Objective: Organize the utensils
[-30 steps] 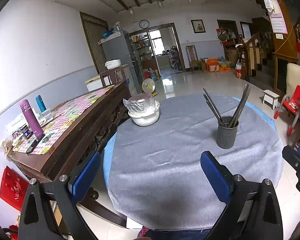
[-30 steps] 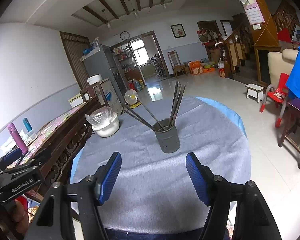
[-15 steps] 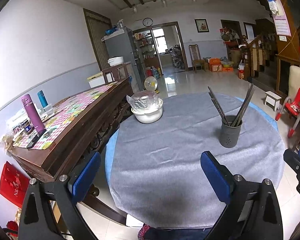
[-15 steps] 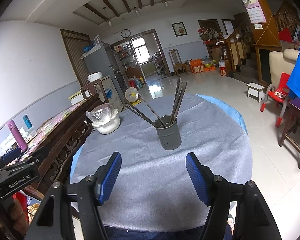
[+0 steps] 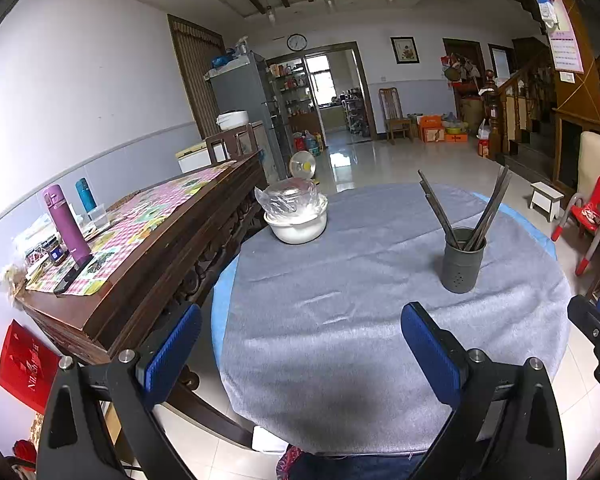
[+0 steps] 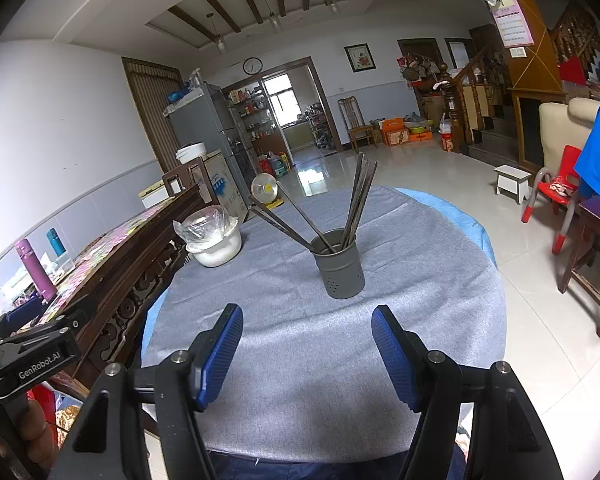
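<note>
Grey cloth covers the round worktop, where a holder of utensils stands mid-table, right of a white bowl. Left gripper and right gripper: jaws wide apart, empty, short of the holder.

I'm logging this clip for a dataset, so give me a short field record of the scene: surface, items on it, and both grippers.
surface: round table under a grey cloth
utensil holder: grey perforated cup, upright, mid-table
utensils: chopsticks leaning in the cup
other item: white bowl covered with plastic wrap, far left
left gripper: open, empty
right gripper: open, empty, short of the cup
</note>
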{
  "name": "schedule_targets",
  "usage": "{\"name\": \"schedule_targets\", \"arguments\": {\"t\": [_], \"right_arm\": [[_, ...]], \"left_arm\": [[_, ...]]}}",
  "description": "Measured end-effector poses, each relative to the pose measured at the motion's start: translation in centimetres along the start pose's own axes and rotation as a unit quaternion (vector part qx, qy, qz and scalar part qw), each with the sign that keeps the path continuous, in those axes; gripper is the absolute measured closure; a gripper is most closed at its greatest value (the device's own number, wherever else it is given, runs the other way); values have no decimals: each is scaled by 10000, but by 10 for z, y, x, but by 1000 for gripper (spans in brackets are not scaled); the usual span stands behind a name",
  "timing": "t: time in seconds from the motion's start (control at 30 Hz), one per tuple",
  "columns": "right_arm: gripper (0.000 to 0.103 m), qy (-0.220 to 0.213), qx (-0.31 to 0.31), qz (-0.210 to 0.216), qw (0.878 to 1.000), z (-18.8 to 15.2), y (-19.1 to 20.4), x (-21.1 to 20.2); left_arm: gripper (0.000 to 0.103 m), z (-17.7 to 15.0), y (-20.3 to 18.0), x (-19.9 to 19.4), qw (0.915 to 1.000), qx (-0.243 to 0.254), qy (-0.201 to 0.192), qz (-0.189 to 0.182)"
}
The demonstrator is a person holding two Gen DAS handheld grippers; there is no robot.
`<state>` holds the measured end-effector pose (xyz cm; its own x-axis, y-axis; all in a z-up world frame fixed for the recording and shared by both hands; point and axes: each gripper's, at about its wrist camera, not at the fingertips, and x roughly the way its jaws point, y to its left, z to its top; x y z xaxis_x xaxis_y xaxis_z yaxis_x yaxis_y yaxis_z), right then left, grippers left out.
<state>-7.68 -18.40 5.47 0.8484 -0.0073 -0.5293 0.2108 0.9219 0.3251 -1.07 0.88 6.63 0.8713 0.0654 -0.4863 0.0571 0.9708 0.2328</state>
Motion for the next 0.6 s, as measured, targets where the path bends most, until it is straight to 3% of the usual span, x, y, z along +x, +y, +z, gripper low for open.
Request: {"name": "schedule_targets", "arguments": {"t": [0.6], "right_arm": [[32,-43,-55,23,10000,3,0,-1]], "left_arm": [[3,-3,4,1,10000,-39,0,30]]}}
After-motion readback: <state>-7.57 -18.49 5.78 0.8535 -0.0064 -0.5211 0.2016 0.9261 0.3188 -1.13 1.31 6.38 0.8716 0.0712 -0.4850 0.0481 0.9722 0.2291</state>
